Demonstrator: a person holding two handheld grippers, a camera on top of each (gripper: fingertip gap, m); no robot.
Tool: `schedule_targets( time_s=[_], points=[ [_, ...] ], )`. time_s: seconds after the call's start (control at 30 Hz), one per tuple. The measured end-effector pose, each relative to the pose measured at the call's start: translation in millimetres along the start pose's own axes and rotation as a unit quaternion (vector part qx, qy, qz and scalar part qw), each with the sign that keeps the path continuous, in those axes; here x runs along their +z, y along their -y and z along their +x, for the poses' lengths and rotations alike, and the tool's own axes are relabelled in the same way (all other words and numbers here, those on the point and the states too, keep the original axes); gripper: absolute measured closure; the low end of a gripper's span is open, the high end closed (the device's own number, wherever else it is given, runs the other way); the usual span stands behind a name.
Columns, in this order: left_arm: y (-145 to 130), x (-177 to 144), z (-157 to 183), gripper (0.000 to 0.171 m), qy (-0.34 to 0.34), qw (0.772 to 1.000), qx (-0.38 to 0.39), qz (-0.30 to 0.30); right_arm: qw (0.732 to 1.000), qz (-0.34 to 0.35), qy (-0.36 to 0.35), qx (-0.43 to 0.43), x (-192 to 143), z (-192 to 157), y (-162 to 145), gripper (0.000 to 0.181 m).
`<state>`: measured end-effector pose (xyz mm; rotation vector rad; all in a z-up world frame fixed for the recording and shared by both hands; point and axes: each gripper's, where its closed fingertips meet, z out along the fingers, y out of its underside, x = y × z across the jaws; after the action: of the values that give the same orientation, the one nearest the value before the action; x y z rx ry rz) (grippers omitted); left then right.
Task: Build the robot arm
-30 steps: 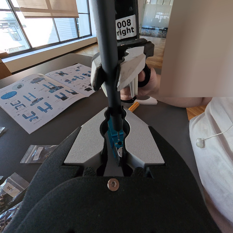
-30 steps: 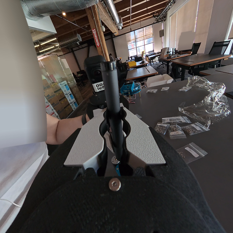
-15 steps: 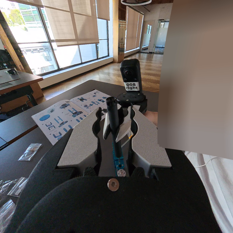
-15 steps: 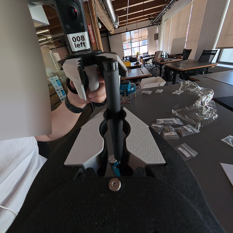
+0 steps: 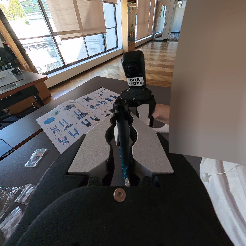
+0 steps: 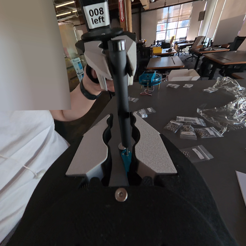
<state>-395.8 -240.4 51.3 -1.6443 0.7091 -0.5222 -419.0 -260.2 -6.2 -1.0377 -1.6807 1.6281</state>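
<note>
My left gripper (image 5: 121, 117) is shut on a black screwdriver (image 5: 123, 133), gripping it just below its cap. In the right wrist view the left gripper (image 6: 117, 79) stands above, clamped on the upper handle of the screwdriver (image 6: 120, 79). The screwdriver tip rests on a small blue bracket (image 6: 126, 161) with a silver disc (image 6: 121, 147). The bracket sits deep between the fingers of my right gripper (image 6: 121, 115), which is shut on it. In the left wrist view the bracket (image 5: 123, 169) shows through the finger gap, and the right gripper (image 5: 141, 114) faces me just beyond.
An open instruction booklet (image 5: 74, 119) lies on the dark table (image 6: 173, 101). Several small bags of hardware (image 6: 186, 130), crumpled clear wrap (image 6: 226, 106) and a round blue assembly (image 6: 149, 78) lie to the right. A person in a white shirt (image 6: 26, 146) is close by. The left gripper's tips are roughly 6 centimetres from the right gripper's.
A second ago the right gripper stood high on the screwdriver and the left was low by the bracket. Now the left gripper is up near the cap and the right is low.
</note>
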Motion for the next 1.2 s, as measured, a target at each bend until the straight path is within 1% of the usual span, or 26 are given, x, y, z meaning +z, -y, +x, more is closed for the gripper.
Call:
schedule_targets(
  time_s=[0.2, 0.3, 0.57, 0.8, 1.07, 1.2],
  points=[
    [-0.3, -0.4, -2.5, 0.155, -0.004, 1.0, -0.009, 0.01, 0.999, -0.035, 0.026, 0.007, 2.3, 5.8, -22.3, 0.163],
    [-0.5, -1.5, -2.5, 0.155, -0.006, 1.0, -0.008, 0.012, 0.999, -0.019, 0.038, 0.021, 2.6, 4.9, -22.6, 0.164],
    [-0.5, -1.1, -1.1, 0.156, -0.015, 1.0, -0.009, 0.009, 0.998, -0.02, 0.061, 0.026, 2.2, 4.6, -23.0, 0.165],
    [-0.4, -0.7, -0.3, 0.155, -0.018, 1.0, -0.006, 0.007, 0.997, 0.001, 0.07, 0.032, 2.1, 4.8, -23.2, 0.165],
    [0.0, -0.4, 3.8, 0.156, -0.029, 1.0, 0.004, 0.005, 0.997, -0.015, 0.075, 0.031, -0.3, 3.2, -24.1, 0.165],
    [0.0, -0.1, 4.0, 0.156, -0.047, 0.999, 0.011, 0.003, 0.996, -0.008, 0.077, 0.042, -0.8, 4.5, -23.9, 0.165]
  ],
)
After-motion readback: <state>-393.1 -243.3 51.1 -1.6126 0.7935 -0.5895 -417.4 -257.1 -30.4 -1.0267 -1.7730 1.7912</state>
